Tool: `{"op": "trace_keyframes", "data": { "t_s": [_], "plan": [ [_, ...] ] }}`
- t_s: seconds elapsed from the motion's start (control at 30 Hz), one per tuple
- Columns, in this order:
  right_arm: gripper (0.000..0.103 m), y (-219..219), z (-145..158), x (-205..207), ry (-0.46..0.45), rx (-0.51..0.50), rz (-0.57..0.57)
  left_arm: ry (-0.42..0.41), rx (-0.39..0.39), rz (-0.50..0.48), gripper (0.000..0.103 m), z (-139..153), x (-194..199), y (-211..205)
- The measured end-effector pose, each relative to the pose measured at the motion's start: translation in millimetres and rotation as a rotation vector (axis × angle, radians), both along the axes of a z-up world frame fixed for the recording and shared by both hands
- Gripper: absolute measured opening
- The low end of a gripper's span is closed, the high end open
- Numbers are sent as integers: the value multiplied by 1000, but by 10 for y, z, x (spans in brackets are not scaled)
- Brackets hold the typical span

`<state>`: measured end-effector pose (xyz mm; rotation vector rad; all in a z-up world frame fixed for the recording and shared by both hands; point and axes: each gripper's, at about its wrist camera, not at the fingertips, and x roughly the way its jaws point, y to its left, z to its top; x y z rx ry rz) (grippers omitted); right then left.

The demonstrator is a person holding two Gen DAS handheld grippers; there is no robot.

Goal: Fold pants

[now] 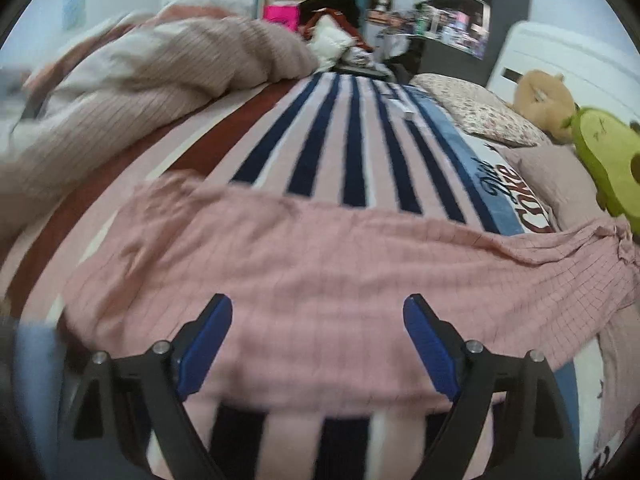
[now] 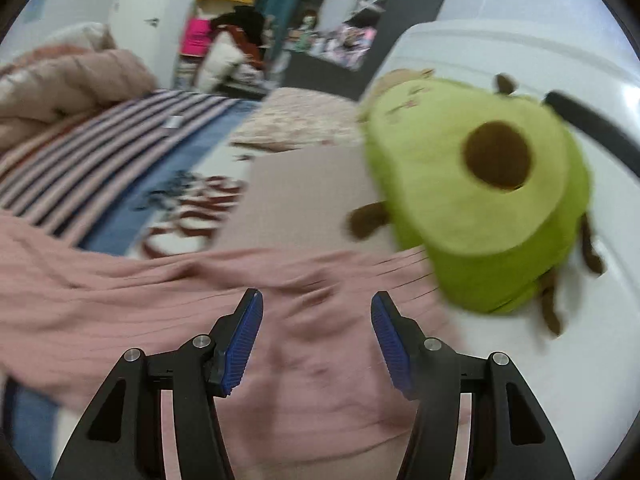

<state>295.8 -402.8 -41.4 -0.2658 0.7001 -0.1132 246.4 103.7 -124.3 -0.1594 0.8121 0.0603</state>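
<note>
Pink checked pants (image 1: 320, 264) lie spread sideways across the striped bedspread (image 1: 340, 136). In the left wrist view my left gripper (image 1: 318, 308) is open, its blue pads above the near edge of the pants, holding nothing. In the right wrist view the pants (image 2: 160, 304) run from the left under my right gripper (image 2: 317, 304), which is open and empty above the wrinkled cloth. The view is blurred by motion.
A green avocado plush (image 2: 480, 184) sits just right of the right gripper, also in the left wrist view (image 1: 608, 160). A brown plush (image 1: 540, 96), floral pillow (image 1: 476, 108), bunched beige duvet (image 1: 140, 92) and white headboard (image 2: 520, 52) surround the bed.
</note>
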Motion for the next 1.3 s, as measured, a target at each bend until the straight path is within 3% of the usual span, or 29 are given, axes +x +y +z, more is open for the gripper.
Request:
{"op": "trace_keyframes", "data": {
  "t_s": [0.07, 0.13, 0.23, 0.47, 0.6, 0.77, 1.03, 1.17, 1.3],
  "plan": [
    [53, 153, -54, -118, 11, 64, 65, 31, -29, 47, 85, -78, -118, 147],
    [63, 283, -93, -220, 17, 107, 108, 68, -61, 92, 85, -207, -213, 305],
    [64, 481, -164, -314, 26, 143, 169, 96, -101, 150, 85, -353, -245, 472],
    [64, 683, -270, -515, 82, 192, 223, 67, -106, 345, 85, -456, -71, 849],
    [64, 726, -243, -591, 94, 217, 244, 109, -85, 416, 85, -526, 156, 967],
    [64, 831, -248, -704, 93, 202, 269, 114, -62, 374, 85, -486, -26, 794],
    [64, 915, -287, -692, 108, 276, 298, 131, -163, 363, 87, -435, -260, 735],
    [64, 960, -286, -690, 105, 285, 309, 146, -125, 371, 94, -520, -113, 716],
    [64, 986, -304, -701, 115, 277, 316, 118, -42, 385, 95, -553, 240, 804]
  ]
}}
